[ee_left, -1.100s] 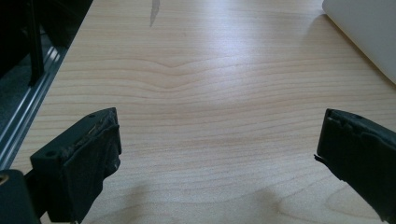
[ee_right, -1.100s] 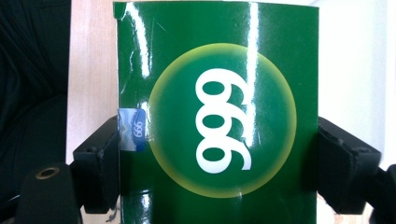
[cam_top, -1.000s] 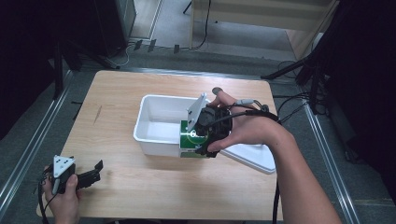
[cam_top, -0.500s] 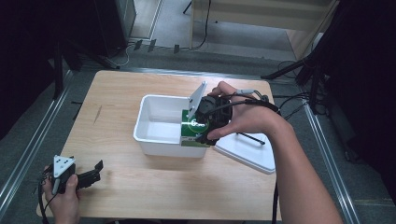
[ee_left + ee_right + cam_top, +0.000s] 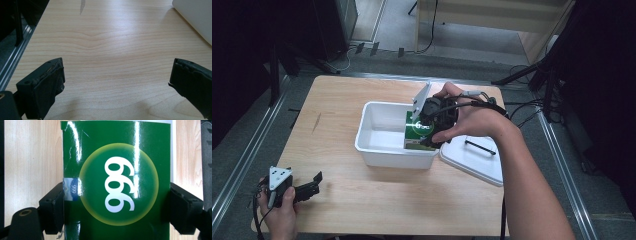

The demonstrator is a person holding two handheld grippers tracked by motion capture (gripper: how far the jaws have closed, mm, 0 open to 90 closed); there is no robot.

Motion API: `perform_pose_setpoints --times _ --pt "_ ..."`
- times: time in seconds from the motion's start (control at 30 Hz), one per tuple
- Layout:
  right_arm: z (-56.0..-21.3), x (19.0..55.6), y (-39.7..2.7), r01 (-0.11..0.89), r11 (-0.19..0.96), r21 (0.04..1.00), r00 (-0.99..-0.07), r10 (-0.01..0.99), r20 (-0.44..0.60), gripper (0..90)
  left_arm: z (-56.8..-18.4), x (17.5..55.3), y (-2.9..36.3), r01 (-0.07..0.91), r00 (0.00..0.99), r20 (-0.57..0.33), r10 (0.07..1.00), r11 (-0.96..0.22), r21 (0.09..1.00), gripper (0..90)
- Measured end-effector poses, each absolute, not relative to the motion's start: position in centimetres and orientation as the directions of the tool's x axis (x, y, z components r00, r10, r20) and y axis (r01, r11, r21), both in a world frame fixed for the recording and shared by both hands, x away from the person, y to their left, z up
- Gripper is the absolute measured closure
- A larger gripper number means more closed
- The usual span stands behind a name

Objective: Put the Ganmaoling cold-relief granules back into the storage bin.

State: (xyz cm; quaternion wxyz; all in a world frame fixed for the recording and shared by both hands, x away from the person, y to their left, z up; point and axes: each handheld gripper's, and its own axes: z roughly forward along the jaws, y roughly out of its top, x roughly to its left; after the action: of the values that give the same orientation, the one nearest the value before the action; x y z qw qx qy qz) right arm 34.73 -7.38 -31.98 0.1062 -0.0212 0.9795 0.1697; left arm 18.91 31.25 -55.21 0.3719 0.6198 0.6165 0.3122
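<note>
A glossy green box printed with white digits on a yellow-green disc sits between my right gripper's black jaws, which are shut on its two sides. In the high view the green box hangs at the right end of the white bin, its lower edge hidden behind the bin's front wall, with my right gripper and the hand around it. My left gripper rests near the table's front left corner. Its jaws stand wide open over bare wood, as the left gripper view shows.
The bin's white lid with a dark handle lies flat to the right of the bin, under the right forearm. The wooden table has metal rails along both sides. Cables trail from the right gripper toward the back right.
The right gripper has carried the green box from the bin's front right wall a little farther back, into the bin's right end. The left gripper has stayed put.
</note>
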Motion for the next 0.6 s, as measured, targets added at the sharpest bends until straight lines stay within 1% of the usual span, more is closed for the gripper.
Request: perform_pose_setpoints --times 0.3,0.33,0.6 --pt "-32.9 35.6 -7.3 -0.071 0.948 0.311 -0.974 0.001 -0.227 16.0 -55.2 18.9 31.2 0.529 0.045 -0.075 0.996 0.04 0.848 0.2" --pt "-33.0 35.8 -7.3 -0.084 0.947 0.312 -0.974 -0.012 -0.226 16.0 -55.2 18.9 31.2 0.529 0.045 -0.075 0.996 0.04 0.847 0.2" --pt "-33.6 36.2 -7.3 -0.071 0.947 0.314 -0.973 0.003 -0.229 16.0 -55.2 18.9 31.2 0.531 0.045 -0.072 0.996 0.037 0.847 0.2"
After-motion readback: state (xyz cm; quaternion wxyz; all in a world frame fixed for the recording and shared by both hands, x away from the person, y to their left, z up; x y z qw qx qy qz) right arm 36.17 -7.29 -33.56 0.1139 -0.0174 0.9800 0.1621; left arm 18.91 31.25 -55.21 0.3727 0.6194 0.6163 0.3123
